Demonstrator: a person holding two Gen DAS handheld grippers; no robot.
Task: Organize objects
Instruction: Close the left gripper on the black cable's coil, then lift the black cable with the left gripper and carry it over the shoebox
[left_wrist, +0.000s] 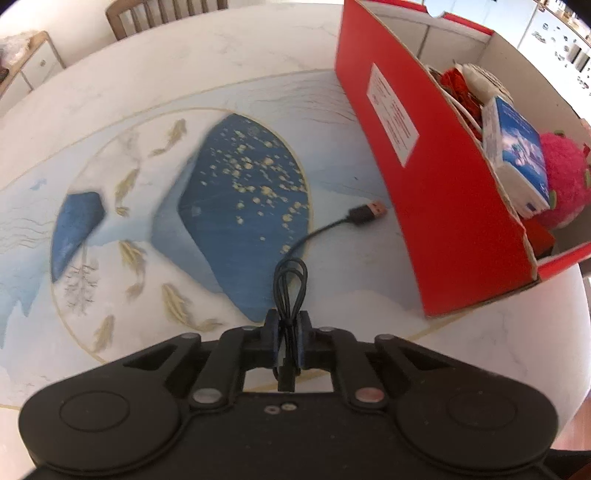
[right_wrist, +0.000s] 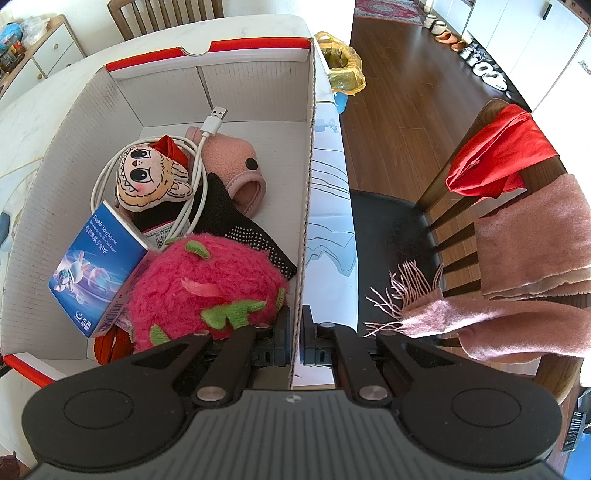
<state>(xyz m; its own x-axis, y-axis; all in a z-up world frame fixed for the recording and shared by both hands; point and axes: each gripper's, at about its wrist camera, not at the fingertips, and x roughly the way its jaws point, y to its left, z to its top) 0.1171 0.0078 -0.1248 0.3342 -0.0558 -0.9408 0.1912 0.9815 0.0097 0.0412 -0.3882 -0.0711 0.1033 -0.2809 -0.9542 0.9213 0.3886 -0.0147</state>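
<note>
My left gripper (left_wrist: 287, 332) is shut on a bundled black USB cable (left_wrist: 291, 280); its free end with the plug (left_wrist: 369, 213) trails over the table toward the red cardboard box (left_wrist: 424, 192) on the right. My right gripper (right_wrist: 296, 334) is shut on the box's right wall (right_wrist: 308, 206), one finger inside and one outside. Inside the box lie a pink dragon-fruit plush (right_wrist: 207, 284), a blue tissue pack (right_wrist: 96, 266), a white cable (right_wrist: 192, 162), a cartoon-face plush (right_wrist: 151, 177), a pink slipper (right_wrist: 229, 158) and a black dotted glove (right_wrist: 243, 229).
The round marble table (left_wrist: 184, 66) has a blue fish-pattern inlay (left_wrist: 236, 206). A wooden chair (right_wrist: 461, 206) with a red cloth (right_wrist: 498, 151) and pink scarf (right_wrist: 517, 266) stands right of the table. Another chair (left_wrist: 162, 14) stands at the far side. A yellow-bagged bin (right_wrist: 341, 62) sits on the floor.
</note>
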